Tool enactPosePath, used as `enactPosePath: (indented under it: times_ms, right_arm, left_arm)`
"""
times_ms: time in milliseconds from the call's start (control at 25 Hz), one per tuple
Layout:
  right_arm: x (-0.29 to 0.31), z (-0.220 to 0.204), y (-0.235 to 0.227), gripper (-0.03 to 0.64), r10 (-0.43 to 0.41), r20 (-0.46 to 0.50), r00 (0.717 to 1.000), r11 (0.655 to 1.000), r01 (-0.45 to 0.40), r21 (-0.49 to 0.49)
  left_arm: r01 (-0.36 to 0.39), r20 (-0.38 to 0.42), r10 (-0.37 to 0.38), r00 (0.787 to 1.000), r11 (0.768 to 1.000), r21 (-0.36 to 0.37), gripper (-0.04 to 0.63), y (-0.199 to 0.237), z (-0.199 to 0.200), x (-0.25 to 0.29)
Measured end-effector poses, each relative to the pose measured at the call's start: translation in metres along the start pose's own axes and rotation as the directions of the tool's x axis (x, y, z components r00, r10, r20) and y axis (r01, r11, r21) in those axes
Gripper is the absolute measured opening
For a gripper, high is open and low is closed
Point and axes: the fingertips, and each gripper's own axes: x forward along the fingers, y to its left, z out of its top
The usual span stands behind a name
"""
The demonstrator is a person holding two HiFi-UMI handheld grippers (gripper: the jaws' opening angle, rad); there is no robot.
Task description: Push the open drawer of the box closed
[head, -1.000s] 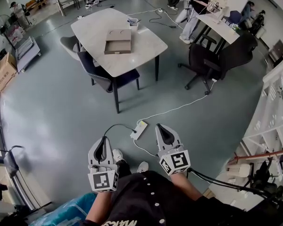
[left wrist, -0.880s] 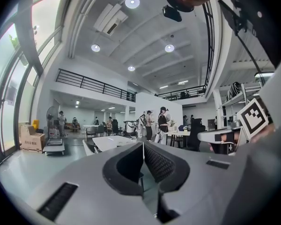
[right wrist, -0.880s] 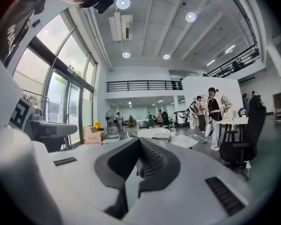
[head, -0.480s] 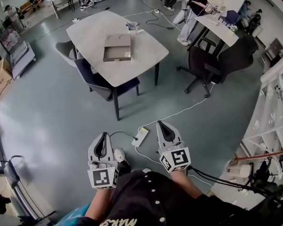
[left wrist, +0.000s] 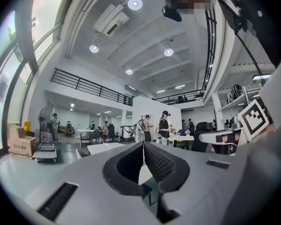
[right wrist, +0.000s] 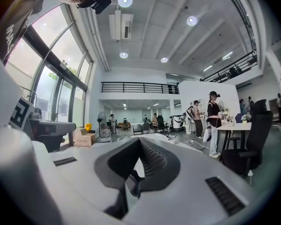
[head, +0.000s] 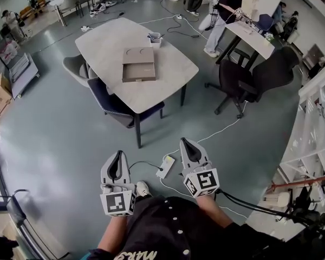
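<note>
A flat brown box (head: 139, 65) lies on the pale table (head: 173, 83) several steps ahead of me; its near part looks like a shallow pulled-out drawer. Both grippers hang level in front of my body, far short of the table. My left gripper (head: 118, 155) is shut with nothing in it, its tips (left wrist: 143, 144) meeting. My right gripper (head: 184, 141) is also shut and empty, with its tips (right wrist: 139, 140) together. The table top (right wrist: 159, 138) shows small beyond the right jaws.
A dark blue chair (head: 116, 102) and a grey chair (head: 76, 66) stand at the table's near side. A black office chair (head: 244, 77) is to the right. A power strip (head: 165, 167) with its cable lies on the floor between the grippers. White shelving (head: 314, 140) lines the right.
The table and box have come nearer in the head view, and the power strip has slid toward my feet. Both grippers keep the same pose, shut.
</note>
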Motion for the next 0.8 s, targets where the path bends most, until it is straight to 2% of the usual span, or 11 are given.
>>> enactPosePath:
  times_ms: [400,800]
  right_arm:
    - [0.048,-0.006,0.013,-0.003,-0.064,-0.011,0.998,0.998,0.065,0.019]
    - [0.075,-0.011,0.015,-0.003,-0.083,-0.01,0.997,0.996,0.083,0.021]
  left_arm:
    - [0.051,-0.023,-0.051,0.998,0.999,0.0,0.017,0.047,-0.007,0.033]
    - [0.103,-0.035,-0.103,0.994,0.995,-0.014,0.018,0.05,-0.014,0.055]
